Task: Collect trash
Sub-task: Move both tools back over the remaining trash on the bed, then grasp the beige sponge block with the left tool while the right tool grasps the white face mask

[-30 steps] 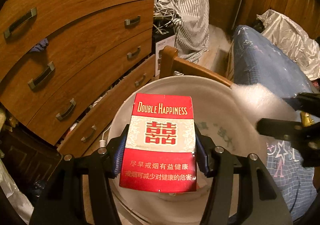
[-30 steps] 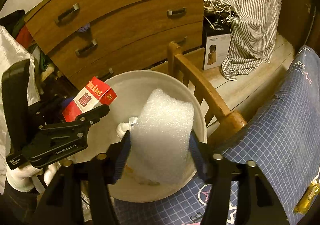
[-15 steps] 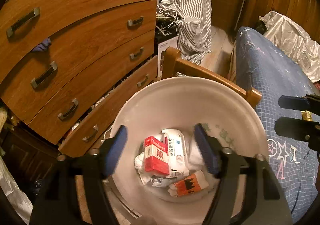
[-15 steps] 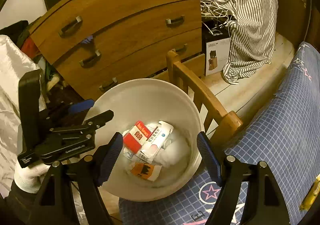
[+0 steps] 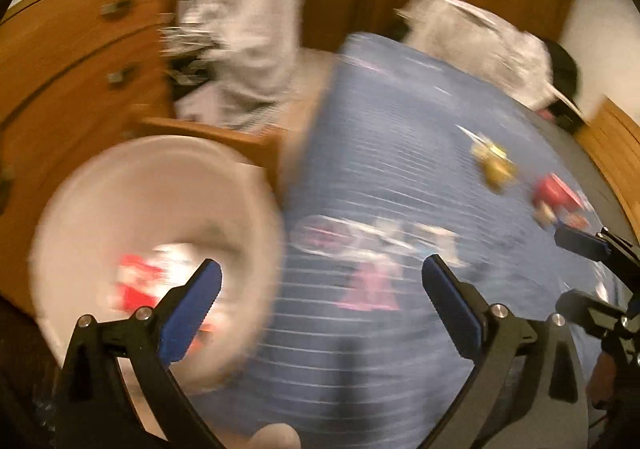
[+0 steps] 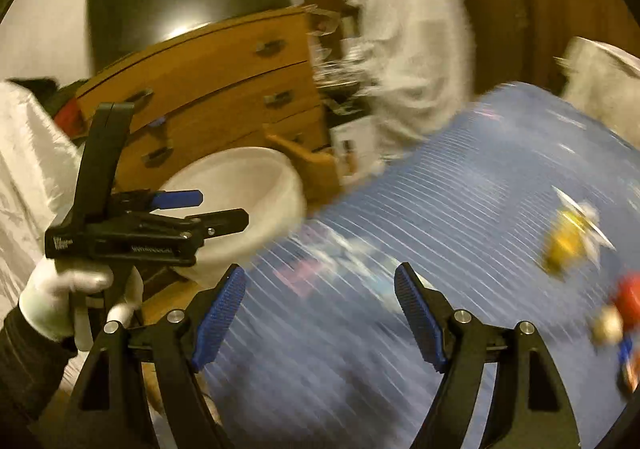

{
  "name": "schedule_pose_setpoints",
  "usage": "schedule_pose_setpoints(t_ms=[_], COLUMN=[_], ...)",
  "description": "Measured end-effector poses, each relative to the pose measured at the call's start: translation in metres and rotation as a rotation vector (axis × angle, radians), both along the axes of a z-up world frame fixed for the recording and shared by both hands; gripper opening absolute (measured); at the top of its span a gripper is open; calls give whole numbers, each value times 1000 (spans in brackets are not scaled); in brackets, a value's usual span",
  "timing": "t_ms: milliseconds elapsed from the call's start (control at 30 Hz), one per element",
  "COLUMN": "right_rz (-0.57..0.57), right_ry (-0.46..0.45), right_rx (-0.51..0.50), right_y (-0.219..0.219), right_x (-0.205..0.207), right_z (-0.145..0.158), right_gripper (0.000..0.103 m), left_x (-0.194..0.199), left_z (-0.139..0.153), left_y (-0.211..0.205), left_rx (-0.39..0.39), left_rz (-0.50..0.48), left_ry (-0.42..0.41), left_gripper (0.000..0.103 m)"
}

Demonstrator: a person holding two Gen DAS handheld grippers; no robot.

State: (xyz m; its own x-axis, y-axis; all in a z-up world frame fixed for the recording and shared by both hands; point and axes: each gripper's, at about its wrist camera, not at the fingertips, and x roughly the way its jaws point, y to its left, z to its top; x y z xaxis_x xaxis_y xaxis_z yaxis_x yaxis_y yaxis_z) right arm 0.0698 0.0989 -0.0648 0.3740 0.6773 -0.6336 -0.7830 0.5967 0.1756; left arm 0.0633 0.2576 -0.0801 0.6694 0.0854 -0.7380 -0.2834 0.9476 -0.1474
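Note:
Both views are motion-blurred. The white trash bin (image 5: 160, 177) stands at the left of the blue checked cloth (image 5: 400, 153), with a red packet (image 5: 134, 283) and other trash inside; it also shows in the right wrist view (image 6: 248, 189). My left gripper (image 5: 320, 305) is open and empty, over the bin's right rim and the cloth. My right gripper (image 6: 320, 313) is open and empty above the cloth. On the cloth lie a yellow wrapper (image 5: 494, 163) (image 6: 568, 241) and a red item (image 5: 556, 195) (image 6: 628, 297).
A wooden chest of drawers (image 5: 72, 61) stands behind the bin, with a wooden chair back (image 5: 224, 137) next to it. A striped shirt (image 5: 248, 21) hangs behind. A pale crumpled bag (image 5: 480, 45) lies at the cloth's far end.
Both grippers dropped their items, the red cigarette box and white foam, into the bin. Both have now swung right, away from the bin and over the blue cloth.

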Motion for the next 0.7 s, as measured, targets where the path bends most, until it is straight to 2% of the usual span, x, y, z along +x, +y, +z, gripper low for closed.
schedule_pose_setpoints(t_ms=[133,233,333,433,500,700], right_rz=[-190,-350,-473,-534,-542,-533], right_ry=[-14,-34,-27,12,37,91], right_rx=[-26,-90,-155,-170,-171,-156], right_y=[-130,-229,-301,-351,-368,-381], right_x=[-2,-4,-5,-6,-3,11], right_z=[-17,-30,-49,-70,-83,-105], right_gripper=[78,78,78,78,78,78], left_x=[35,55,73,93,105,152], left_z=[-30,-46,-59,-69,-72,-71], left_y=[-85,-141,-186,-224,-242,-269], left_rx=[-33,-46,-33,4,30,60], left_rz=[-166,-277,-364,-438,-472,-540], left_ry=[56,79,101,127,139,132], left_gripper=[97,97,97,97,97,95])
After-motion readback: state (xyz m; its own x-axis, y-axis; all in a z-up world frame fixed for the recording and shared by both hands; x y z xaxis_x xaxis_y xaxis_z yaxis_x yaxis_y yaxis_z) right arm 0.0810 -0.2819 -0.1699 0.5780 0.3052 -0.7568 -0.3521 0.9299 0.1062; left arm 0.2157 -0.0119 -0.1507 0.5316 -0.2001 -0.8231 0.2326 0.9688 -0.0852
